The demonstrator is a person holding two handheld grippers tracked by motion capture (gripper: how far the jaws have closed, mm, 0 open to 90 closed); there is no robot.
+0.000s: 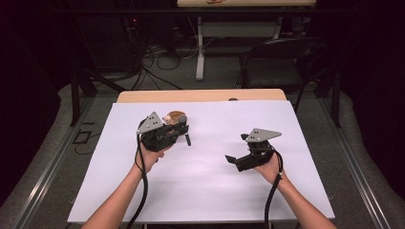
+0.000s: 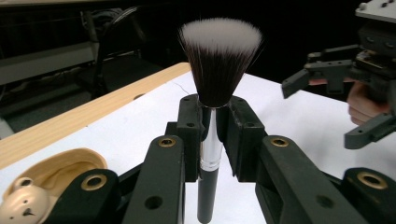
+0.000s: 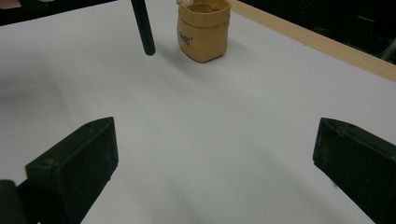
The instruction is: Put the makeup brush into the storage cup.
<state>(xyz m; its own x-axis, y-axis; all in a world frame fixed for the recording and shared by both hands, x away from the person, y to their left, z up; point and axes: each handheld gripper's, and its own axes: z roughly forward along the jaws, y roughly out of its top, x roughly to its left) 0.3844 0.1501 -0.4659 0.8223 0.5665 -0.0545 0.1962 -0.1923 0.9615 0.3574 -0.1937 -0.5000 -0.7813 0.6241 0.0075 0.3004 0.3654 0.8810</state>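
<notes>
Holding brush (image 2: 209,140) upright, left gripper (image 2: 212,121) clamped on silver ferrule, bristles up, black handle hanging below jaws above white sheet (image 1: 205,191). Tan cup (image 3: 204,29) just beside, toward table's far edge. Right gripper (image 1: 235,161) well apart, jaws spread, empty. Judgement: brush light, handle stiff, smooth, likely slippery; bristles soft, crushable. Grip at ferrule or handle, never on bristles.
</notes>
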